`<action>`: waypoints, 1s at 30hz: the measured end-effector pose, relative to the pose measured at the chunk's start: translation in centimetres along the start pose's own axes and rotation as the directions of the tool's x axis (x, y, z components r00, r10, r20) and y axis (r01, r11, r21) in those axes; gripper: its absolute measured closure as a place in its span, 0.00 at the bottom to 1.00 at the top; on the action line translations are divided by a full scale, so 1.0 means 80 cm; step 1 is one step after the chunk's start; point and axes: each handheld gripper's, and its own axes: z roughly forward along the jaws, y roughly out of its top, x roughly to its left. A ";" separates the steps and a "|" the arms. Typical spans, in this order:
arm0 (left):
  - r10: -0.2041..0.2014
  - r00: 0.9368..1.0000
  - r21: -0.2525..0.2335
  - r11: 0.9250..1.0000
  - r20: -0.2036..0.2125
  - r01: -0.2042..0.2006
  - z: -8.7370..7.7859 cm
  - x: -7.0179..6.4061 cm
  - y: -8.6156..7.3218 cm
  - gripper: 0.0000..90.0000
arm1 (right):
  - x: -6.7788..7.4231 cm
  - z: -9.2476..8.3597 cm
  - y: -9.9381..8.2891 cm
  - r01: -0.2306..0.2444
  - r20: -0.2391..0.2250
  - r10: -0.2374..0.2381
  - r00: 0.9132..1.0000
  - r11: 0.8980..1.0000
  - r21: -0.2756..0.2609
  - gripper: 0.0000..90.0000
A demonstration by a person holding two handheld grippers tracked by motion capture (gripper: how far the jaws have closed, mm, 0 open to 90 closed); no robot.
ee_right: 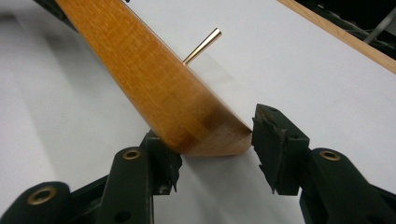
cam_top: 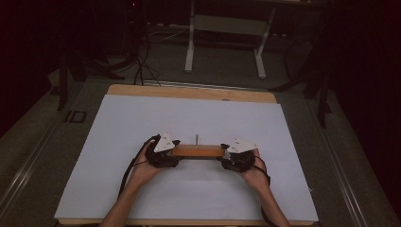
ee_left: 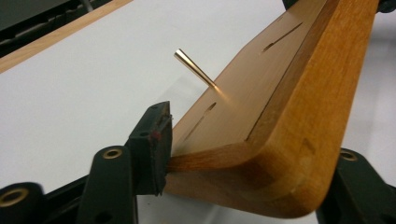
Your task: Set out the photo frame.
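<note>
A flat wooden board [cam_top: 197, 151] lies crosswise on the white sheet [cam_top: 189, 118], with a thin brass pin [cam_top: 196, 138] standing up from its top. My left gripper [cam_top: 176, 150] is at the board's left end and my right gripper [cam_top: 224, 152] at its right end. In the left gripper view the board [ee_left: 261, 121] has narrow slots and a rounded end. One pad [ee_left: 154, 135] presses its edge, and the other jaw sits against the far side. In the right gripper view the board's end [ee_right: 159, 88] is wedged between both pads, and the pin [ee_right: 203, 45] rises behind it.
The white sheet covers most of a wooden table, whose bare edge [cam_top: 189, 92] shows at the back. Beyond the table a white metal stand [cam_top: 227, 28] and dark cables [cam_top: 142, 61] are on the floor. The sheet has free room on all sides of the board.
</note>
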 end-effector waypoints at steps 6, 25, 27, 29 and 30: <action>-0.005 1.000 -0.004 1.000 0.001 0.005 0.001 0.003 0.004 0.53 | -0.007 0.001 0.002 0.002 -0.013 -0.002 1.000 1.000 -0.009 0.58; 0.028 1.000 -0.014 1.000 -0.008 -0.028 0.001 0.002 0.009 0.59 | -0.013 0.000 0.006 0.018 0.002 -0.018 1.000 0.999 -0.036 0.65; 0.040 0.999 -0.013 0.999 -0.011 -0.041 -0.001 0.004 0.008 0.59 | -0.015 -0.002 0.005 0.009 -0.004 -0.010 1.000 0.999 -0.052 0.68; 0.049 0.999 -0.014 0.999 -0.003 -0.049 -0.001 0.004 0.008 0.61 | -0.021 -0.004 0.004 -0.011 -0.038 0.009 0.999 0.998 -0.066 0.69; 0.056 0.998 -0.019 0.998 0.012 -0.056 0.000 0.002 0.008 0.62 | -0.022 -0.003 0.004 -0.012 -0.041 0.009 0.999 0.998 -0.066 0.69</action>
